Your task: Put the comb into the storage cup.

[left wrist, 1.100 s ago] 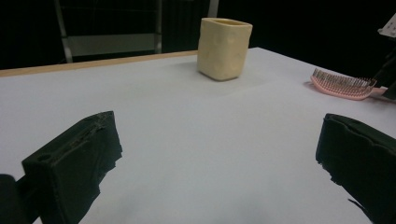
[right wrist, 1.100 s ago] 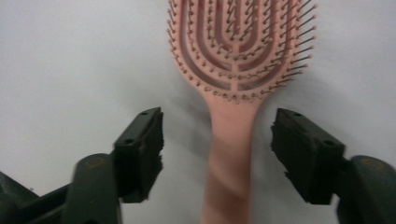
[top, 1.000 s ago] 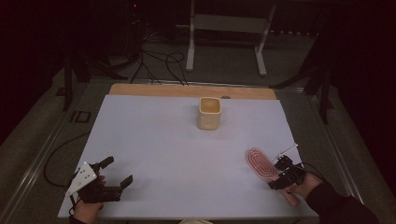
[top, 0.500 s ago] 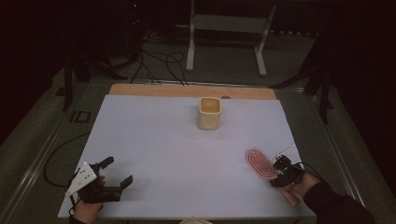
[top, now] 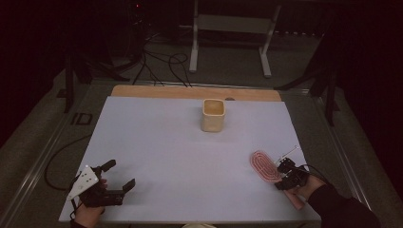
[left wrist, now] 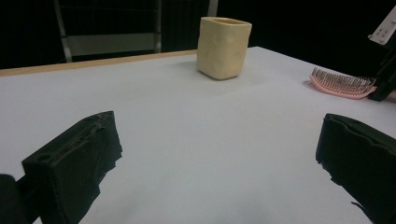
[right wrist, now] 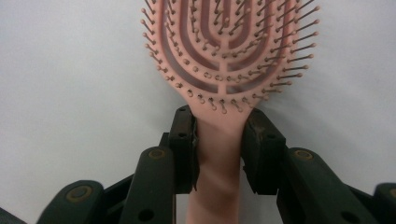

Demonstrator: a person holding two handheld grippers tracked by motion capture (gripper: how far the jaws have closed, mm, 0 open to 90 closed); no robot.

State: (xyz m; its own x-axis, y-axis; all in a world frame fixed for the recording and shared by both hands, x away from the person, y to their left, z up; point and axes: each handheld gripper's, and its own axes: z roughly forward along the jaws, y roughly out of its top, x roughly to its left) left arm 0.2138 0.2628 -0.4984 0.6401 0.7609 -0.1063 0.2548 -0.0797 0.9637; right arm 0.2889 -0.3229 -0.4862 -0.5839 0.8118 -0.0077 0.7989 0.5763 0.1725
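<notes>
**Right tool clamped on brush handle; left tool idle and open**

The pink hairbrush lies bristles-up near the right front corner of the white surface. The right tool is closed on its handle: in the right gripper view both jaws press the handle just below the head, with no gap on either side. The left tool rests near the left front corner, jaws wide apart and holding nothing. A cream cup stands upright toward the far middle of the surface, well apart from both tools.

Risks, as I judge them. The grip sits at the neck, so the long head overhangs forward; a quick lift could let the brush pivot between the jaws and droop. If the brush is bound for the cup, the wide head may catch the rim and tip the cup, since nothing steadies it.

The right gripper view confirms jaw contact and the bristle rows, which the high view leaves too small and dim to read. The left gripper view shows the brush side-on; it appears to lie flat on the surface, though I cannot be sure. The high view alone gives the overall layout.
</notes>
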